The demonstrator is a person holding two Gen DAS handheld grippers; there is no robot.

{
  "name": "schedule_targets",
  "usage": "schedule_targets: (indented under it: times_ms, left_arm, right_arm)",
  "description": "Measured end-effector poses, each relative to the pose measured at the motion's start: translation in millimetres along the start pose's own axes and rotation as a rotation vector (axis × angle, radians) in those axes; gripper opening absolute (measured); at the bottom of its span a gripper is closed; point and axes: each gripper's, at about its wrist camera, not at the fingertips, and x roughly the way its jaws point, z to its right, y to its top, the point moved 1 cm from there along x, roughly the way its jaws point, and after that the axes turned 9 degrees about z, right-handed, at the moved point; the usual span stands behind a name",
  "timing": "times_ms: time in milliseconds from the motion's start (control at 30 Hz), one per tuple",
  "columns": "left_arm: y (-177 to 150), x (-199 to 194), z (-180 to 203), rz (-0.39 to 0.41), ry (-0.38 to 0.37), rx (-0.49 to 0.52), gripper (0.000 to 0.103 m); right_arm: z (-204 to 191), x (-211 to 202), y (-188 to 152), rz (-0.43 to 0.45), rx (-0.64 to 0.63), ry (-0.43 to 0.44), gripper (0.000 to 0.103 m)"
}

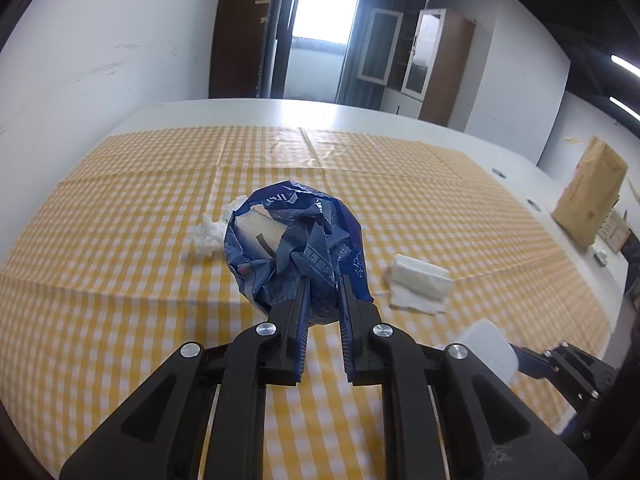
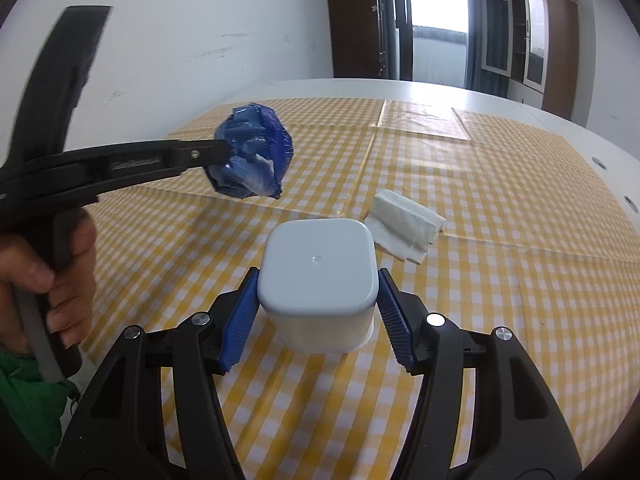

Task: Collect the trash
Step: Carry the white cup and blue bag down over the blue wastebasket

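Blue wrapper [image 1: 294, 248], crumpled, clamped aloft over the checked tablecloth [image 1: 120, 240] by left gripper [image 1: 322, 280]; right gripper [image 2: 316, 300] pinches white tub [image 2: 318, 276]; risk: slick wrapper slipping free.

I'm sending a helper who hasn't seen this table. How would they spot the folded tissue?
On the yellow checked tablecloth, look just beyond the white square tub. The folded tissue lies flat there in neat layers, unlike the crumpled tissue.

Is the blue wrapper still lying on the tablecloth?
No, the left gripper holds the crumpled blue wrapper up in the air, clear of the checked tablecloth below it.
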Motion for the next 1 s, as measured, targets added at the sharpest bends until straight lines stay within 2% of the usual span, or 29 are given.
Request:
schedule_targets:
  times_ms: [367, 467, 800, 1000]
  left_arm:
    - [-24, -95, 5, 0.092, -0.033, -0.003, 0.013]
    - [-44, -114, 2, 0.094, -0.031, -0.052, 0.013]
    - [-101, -159, 7, 0.101, -0.052, -0.121, 0.013]
    - [-128, -190, 12, 0.115, -0.072, -0.117, 0.013]
  right_arm:
    - [-19, -49, -19, 0.047, -0.004, 0.010, 0.055]
    - [-22, -62, -30, 0.056, -0.011, -0.013, 0.055]
    - [-36, -110, -69, 0.093, -0.006, 0.005, 0.055]
    - [-44, -141, -87, 0.115, -0.008, 0.009, 0.055]
